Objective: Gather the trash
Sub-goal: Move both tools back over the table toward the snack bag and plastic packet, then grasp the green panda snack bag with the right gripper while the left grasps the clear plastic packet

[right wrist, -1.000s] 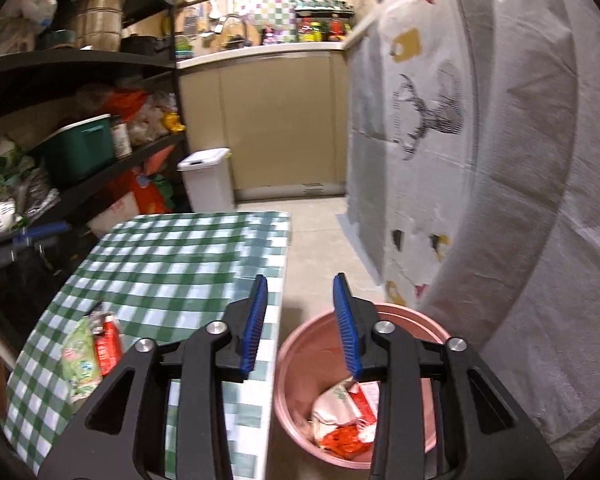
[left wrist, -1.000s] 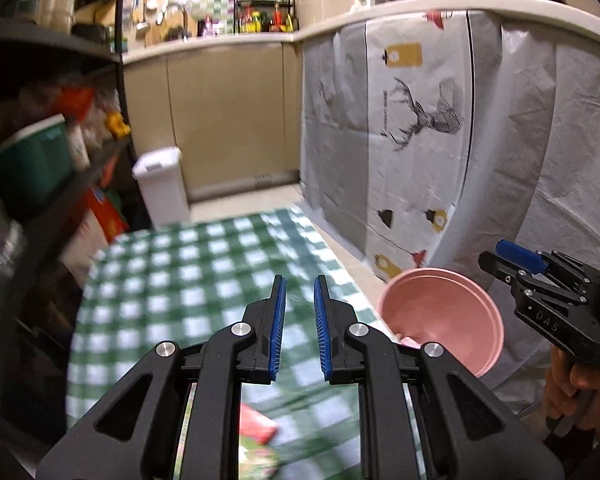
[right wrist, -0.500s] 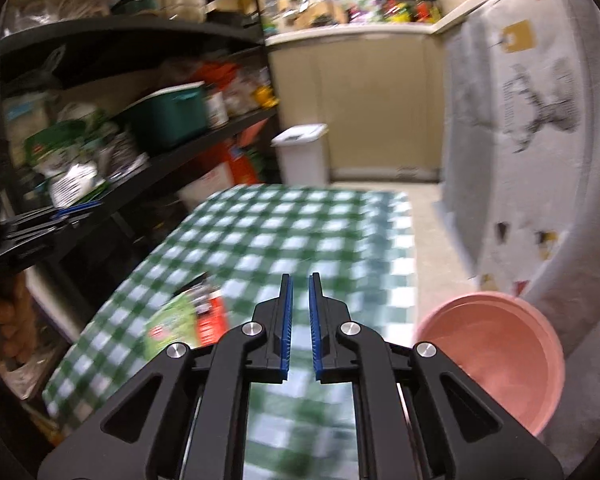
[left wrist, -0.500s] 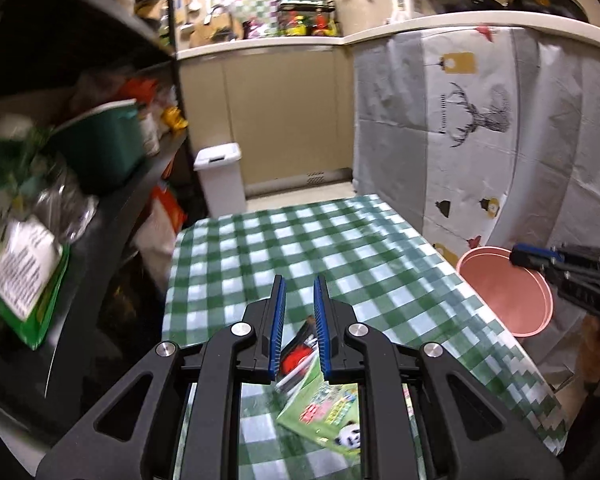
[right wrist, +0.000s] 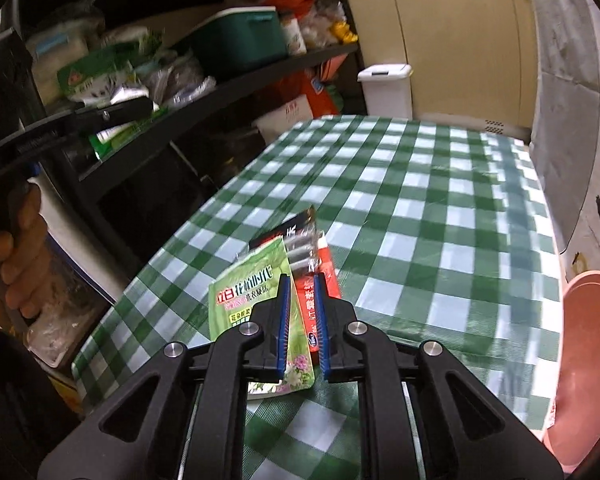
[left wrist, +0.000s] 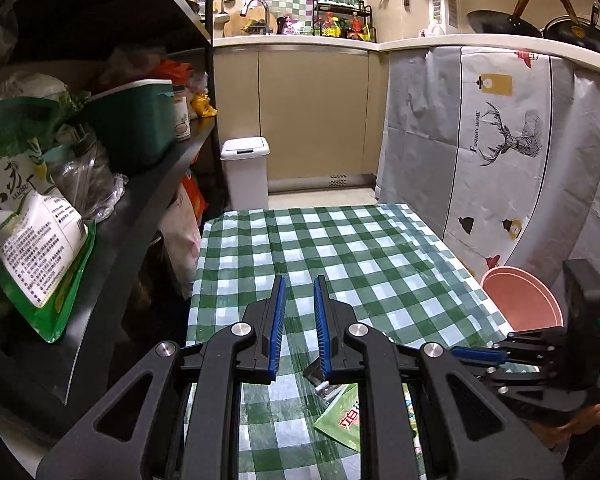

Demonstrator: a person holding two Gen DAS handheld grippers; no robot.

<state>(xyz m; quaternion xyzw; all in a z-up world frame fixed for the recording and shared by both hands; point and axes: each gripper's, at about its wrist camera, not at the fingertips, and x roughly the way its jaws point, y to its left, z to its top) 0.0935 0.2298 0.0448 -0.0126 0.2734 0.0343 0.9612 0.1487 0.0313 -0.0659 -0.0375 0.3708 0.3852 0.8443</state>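
A green detergent packet [right wrist: 252, 292] lies on the green-checked table [right wrist: 420, 184], overlapping a red packet [right wrist: 326, 264] and a black-and-silver one [right wrist: 296, 240]. My right gripper [right wrist: 301, 278] hovers just over them. Its jaws are opening from a narrow gap; the red packet shows through the gap, but the pads do not press on it. My left gripper [left wrist: 299, 280] stands above the table [left wrist: 340, 248], narrowly open and holding nothing. The green packet [left wrist: 340, 420] peeks out under it, and the right gripper [left wrist: 476, 354] reaches in from the right. A pink bin [left wrist: 520, 300] stands beside the table's right edge.
Dark shelves [left wrist: 148, 184] crammed with bags and a green box run along the table's left side. A white pedal bin [left wrist: 246, 172] stands past the far edge. A grey deer-print curtain [left wrist: 480, 140] hangs on the right. The pink bin [right wrist: 588, 360] sits low right.
My right gripper swung from over the pink bin, left and down to the packets, its jaws narrowing from wide. My left gripper's view shifted from the bin to the table and shelves.
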